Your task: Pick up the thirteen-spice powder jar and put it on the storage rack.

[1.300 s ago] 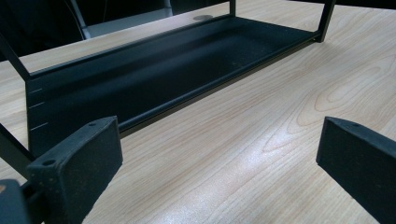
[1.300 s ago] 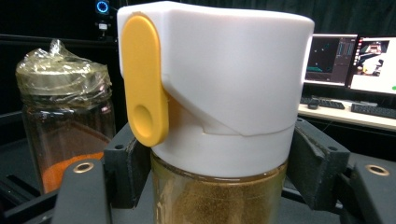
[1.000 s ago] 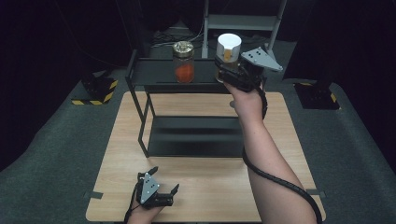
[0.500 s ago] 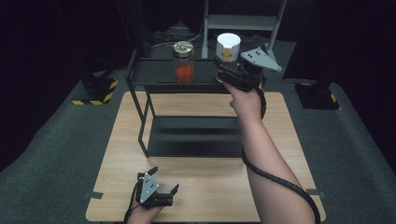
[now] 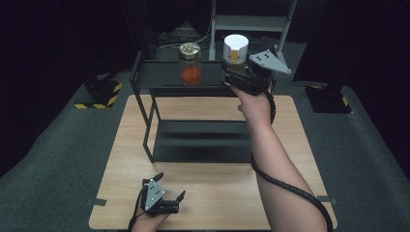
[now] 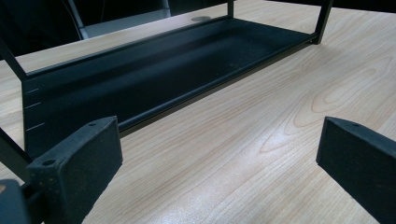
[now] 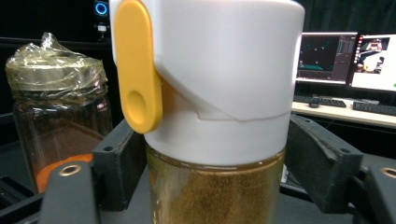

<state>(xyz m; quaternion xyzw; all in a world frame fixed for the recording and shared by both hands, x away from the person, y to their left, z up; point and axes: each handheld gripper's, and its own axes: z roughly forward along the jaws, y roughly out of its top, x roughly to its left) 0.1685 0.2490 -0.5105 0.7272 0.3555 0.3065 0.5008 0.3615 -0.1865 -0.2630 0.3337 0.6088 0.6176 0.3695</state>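
Note:
A jar with a white lid and a yellow tab (image 5: 236, 47) (image 7: 210, 70), filled with brownish powder, stands on the top shelf (image 5: 159, 75) of a black rack. My right gripper (image 5: 232, 72) (image 7: 210, 172) reaches in level around the jar's glass body. Its jaws have just been opening and now stand slightly off the glass, with the jar between them. My left gripper (image 5: 170, 186) (image 6: 219, 158) rests open near the table's front edge with nothing between its jaws, pointing at the rack's bottom shelf (image 6: 154, 70).
A second glass jar (image 5: 190, 65) (image 7: 56, 121), with orange contents and plastic film over its lid, stands to the left on the same shelf. The rack's bottom shelf (image 5: 203, 140) sits on the wooden table (image 5: 130, 125). Monitors (image 7: 345, 56) glow behind.

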